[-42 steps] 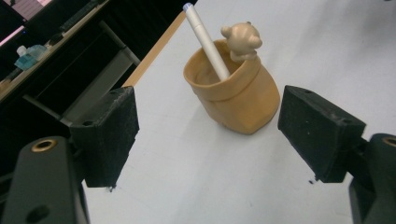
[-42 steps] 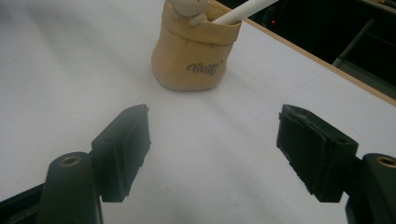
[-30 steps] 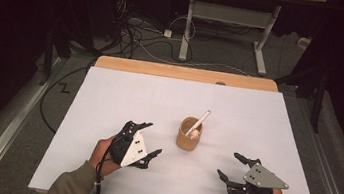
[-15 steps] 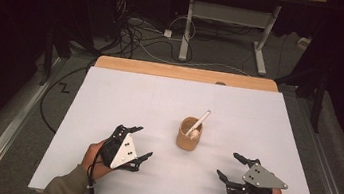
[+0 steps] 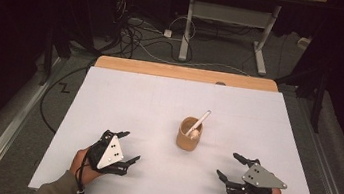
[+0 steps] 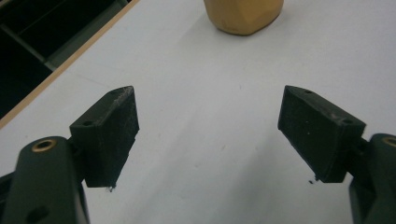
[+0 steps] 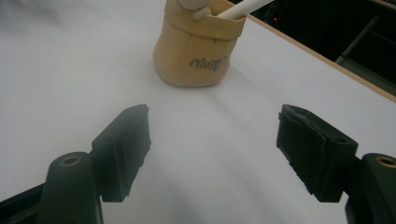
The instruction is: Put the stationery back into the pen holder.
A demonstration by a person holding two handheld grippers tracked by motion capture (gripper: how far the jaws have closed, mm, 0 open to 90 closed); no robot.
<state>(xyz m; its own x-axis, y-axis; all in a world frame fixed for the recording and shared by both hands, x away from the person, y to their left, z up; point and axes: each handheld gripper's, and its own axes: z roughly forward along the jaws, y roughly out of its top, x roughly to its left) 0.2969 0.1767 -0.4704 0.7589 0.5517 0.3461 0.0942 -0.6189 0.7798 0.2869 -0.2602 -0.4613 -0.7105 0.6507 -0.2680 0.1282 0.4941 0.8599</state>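
A small tan pot (image 5: 189,135) stands near the middle of the white table (image 5: 159,105), with a white stick (image 5: 200,121) leaning out of it toward the far right. The pot (image 7: 196,46) bears dark lettering in the right gripper view, and its base (image 6: 243,16) shows at the top of the left gripper view. My left gripper (image 5: 129,147) rests low at the near left, jaws wide apart and empty. My right gripper (image 5: 229,166) sits at the near right, also open, nothing between its pads (image 7: 127,140).
A wooden strip (image 5: 185,73) runs along the table's far edge. Beyond it lie cables (image 5: 137,37) on the floor and the legs of a grey stand (image 5: 225,18). Dark gaps drop off at both sides of the table.
My left gripper has drawn back toward the near left edge and sunk lower, away from the pot. The right gripper has stayed where it was.
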